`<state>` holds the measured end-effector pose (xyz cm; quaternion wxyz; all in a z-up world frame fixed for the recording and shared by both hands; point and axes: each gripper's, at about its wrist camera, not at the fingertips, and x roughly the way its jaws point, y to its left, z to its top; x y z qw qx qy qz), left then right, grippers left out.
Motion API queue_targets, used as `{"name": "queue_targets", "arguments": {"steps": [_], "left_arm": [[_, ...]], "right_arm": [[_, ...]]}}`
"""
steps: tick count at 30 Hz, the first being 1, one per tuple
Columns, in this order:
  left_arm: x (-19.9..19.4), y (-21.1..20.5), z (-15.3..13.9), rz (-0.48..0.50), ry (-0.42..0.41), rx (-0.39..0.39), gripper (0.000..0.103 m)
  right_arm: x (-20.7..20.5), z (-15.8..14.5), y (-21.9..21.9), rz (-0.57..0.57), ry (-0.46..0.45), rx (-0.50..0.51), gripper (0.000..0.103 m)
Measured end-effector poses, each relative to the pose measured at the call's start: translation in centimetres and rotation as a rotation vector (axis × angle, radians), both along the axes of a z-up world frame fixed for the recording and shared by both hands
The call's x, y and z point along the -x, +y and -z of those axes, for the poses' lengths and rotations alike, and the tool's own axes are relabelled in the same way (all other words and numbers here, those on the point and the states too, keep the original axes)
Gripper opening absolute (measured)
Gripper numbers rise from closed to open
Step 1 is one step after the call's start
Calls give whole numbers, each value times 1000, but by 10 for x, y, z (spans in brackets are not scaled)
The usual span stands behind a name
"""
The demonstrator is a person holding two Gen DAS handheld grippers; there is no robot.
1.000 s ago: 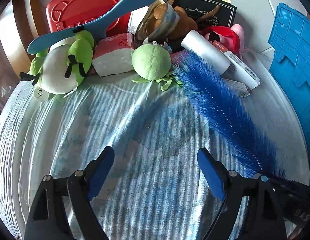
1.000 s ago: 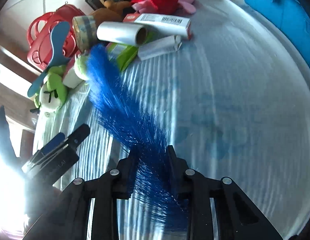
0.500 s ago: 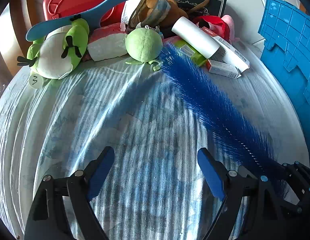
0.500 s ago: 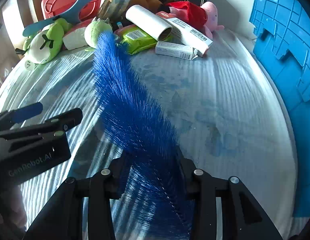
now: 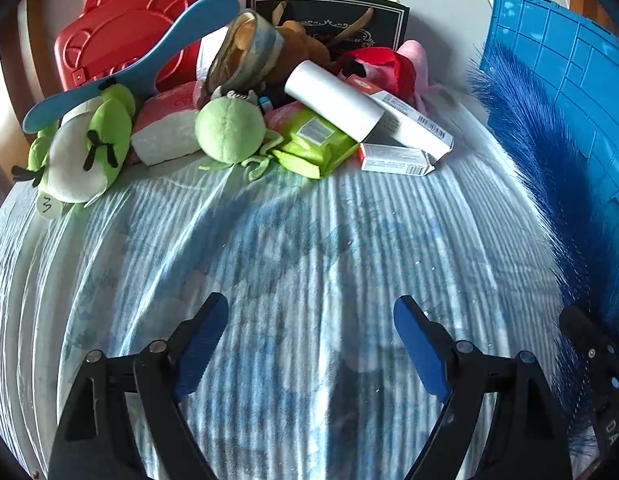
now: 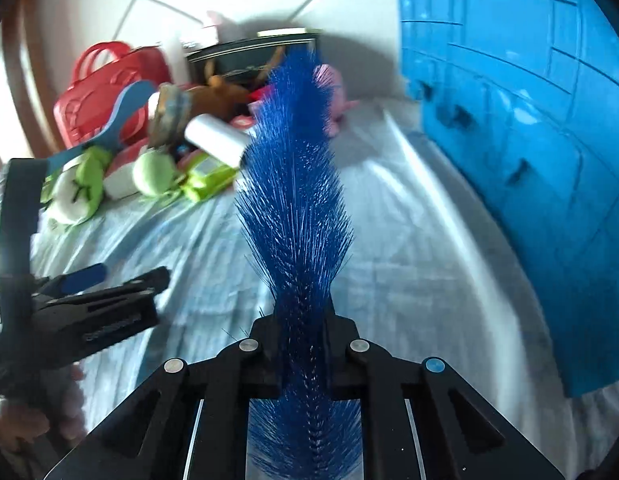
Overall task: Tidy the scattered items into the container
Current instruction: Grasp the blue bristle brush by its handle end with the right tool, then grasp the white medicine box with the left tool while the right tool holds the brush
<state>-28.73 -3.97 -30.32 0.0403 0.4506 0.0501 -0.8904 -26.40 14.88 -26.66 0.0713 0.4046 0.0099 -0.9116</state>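
Note:
My right gripper is shut on the stem of a long blue bristle brush. The brush is off the cloth and points away from me, its tip in the air. In the left wrist view the brush stands in front of the blue crate at the right. My left gripper is open above the striped cloth with nothing between its fingers. The pile of scattered items lies beyond it: a green and white plush, a round green plush, a white roll and a green wipes pack.
A red case, a blue paddle, a tape roll, a black box, a red and pink plush and small cartons fill the far edge. The blue crate rises along the right side.
The right gripper has lifted the brush off the cloth and swung it right, away from the pile and up beside the crate. The left gripper stays open.

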Motion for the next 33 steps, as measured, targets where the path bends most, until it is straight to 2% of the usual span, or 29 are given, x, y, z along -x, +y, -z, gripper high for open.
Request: {"name": "queue_targets", "arguments": {"steps": [9,15,19,20,22,23,26,30,33], "left_arm": [[72,43,0,48,35,12,85],[134,58,14,41,15,-6,85],[171,62,34,27,-32,-25,85],[175,65,37,25,-22,-10,86],[178,74,40,43,-6,37,86],[177,76,40,44,4,34,85],[168,76,40,23,19,29,74],[149,72,36,3,26,15,74],[133,69,21,-9,49,24,73]], "right_arm": [[73,14,41,59,2,-9,13],[130,32,52,71,-24,-13,13],[159,49,54,64,-55,-12,13],[164,52,53,62,-62,-7,13],[170,56,51,51,-70,-5,13],[172,56,49,42,-70,-10,13],[173,57,42,23,-66,-34,13],[170,56,36,17,-55,-42,13],[162,49,34,16,-44,-35,13]]}}
